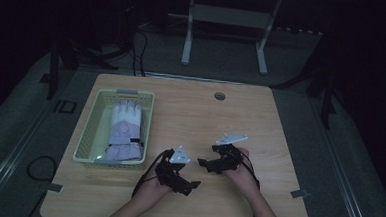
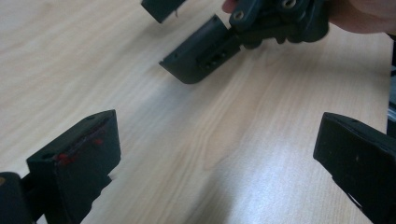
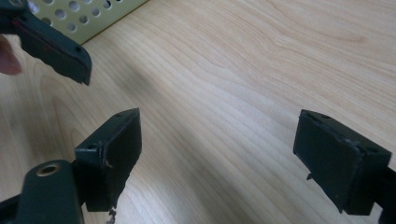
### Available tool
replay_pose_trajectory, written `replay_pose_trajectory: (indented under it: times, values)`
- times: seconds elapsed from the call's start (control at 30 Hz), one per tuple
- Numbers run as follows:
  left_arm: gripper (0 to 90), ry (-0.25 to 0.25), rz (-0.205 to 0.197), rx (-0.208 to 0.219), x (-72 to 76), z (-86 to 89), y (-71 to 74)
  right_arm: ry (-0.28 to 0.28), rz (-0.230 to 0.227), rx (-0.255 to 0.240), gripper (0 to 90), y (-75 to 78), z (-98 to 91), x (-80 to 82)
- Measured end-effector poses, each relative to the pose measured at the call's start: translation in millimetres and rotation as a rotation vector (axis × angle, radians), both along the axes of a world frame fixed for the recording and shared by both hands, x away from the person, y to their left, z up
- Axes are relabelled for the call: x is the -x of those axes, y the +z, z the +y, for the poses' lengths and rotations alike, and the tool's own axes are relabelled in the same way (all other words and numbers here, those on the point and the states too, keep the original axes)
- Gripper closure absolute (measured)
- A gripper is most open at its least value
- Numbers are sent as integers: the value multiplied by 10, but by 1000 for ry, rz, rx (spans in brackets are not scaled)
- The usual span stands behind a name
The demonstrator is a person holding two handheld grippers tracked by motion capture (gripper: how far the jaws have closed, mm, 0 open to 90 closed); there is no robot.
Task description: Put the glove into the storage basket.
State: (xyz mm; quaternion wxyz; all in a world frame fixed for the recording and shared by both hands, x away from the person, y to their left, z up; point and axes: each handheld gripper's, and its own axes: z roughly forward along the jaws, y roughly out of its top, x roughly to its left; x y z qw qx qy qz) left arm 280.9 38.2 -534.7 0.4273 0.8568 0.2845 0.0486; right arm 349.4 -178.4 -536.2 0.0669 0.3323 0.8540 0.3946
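Both hand-held grippers, left and right, rest at six o'clock on the wooden surface with jaws spread and empty, while the glove, probably soft, light and best pinched at its cuff, lies in the basket at nine o'clock.

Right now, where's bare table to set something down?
Free: the wide stretch right of the basket out to the table right edge, up to the grommet. Crowded: front centre, around left gripper and right gripper.
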Motion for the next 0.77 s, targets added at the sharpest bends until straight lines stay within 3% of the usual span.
replay_pose_trajectory:
  times: [0.47, 0.77]
  values:
    - [10, -28, 30, 7, 54, -83, -217, -3, 2, -19, 152, -149, -296, 92]
    - [10, -19, 21, 26, 69, -58, -214, -15, -10, -21, 152, -206, -367, 114]
